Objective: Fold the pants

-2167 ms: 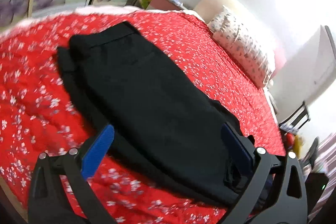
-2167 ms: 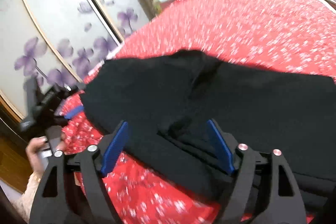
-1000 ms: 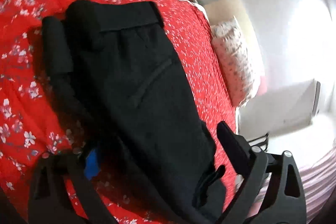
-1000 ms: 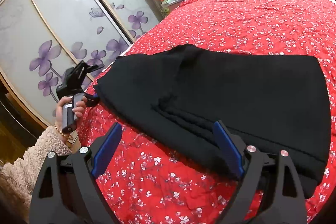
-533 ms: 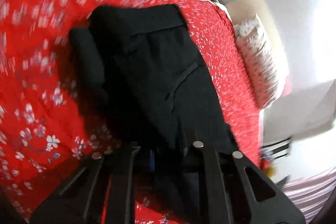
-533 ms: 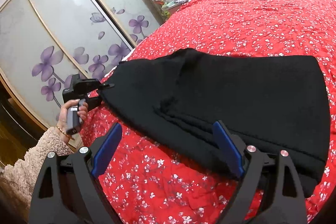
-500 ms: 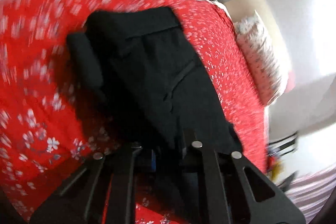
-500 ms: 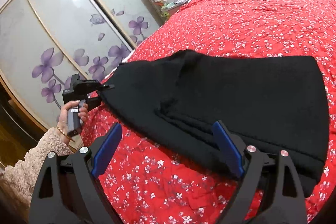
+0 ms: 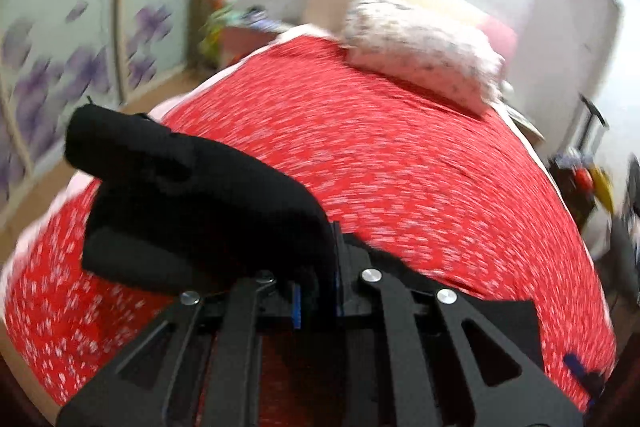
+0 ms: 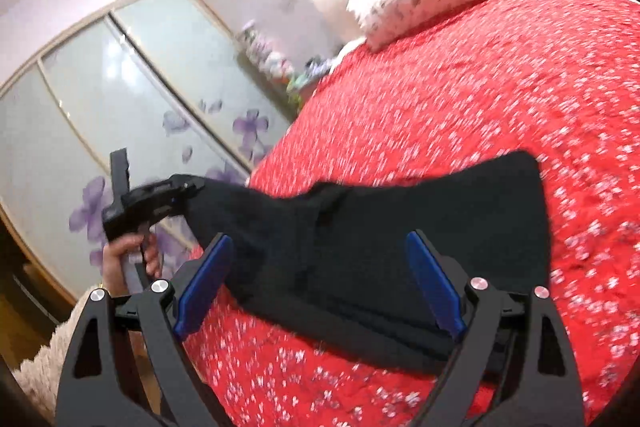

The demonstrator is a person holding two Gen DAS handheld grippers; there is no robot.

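One left hand-held gripper (image 9: 316, 291) lifts clamped black pants (image 10: 400, 227) above bedspread (image 10: 500, 87).

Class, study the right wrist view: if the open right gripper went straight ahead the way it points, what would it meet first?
Most likely the black fabric pants, lying between the right gripper fingers on the red floral bedspread; depth is unclear.
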